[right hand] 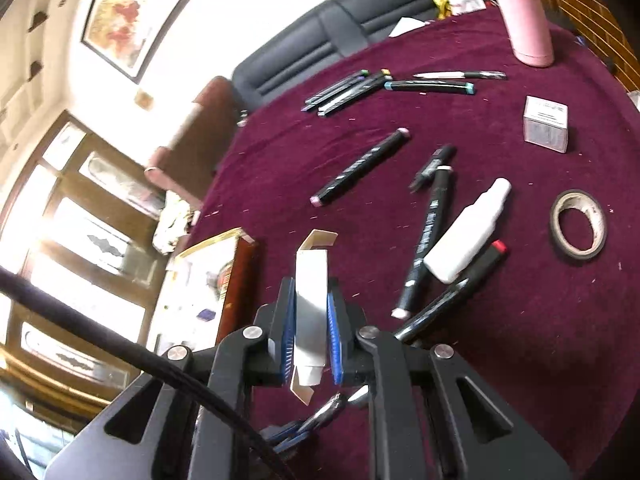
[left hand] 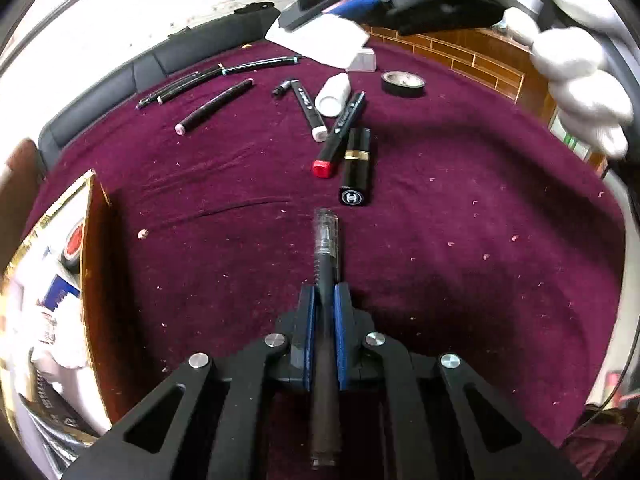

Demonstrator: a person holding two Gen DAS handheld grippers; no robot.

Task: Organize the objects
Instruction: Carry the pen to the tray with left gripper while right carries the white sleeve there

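We are squeezing one pen in our left claw, sticking out toward 12 o'clock, and one small white box in our right claw.

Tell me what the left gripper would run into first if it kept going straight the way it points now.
Likely the black lipstick tube: the left gripper, shut on a pen, points down at the maroon cloth, with that tube just beyond the pen's tip. It might touch cloth first; depth is unclear.
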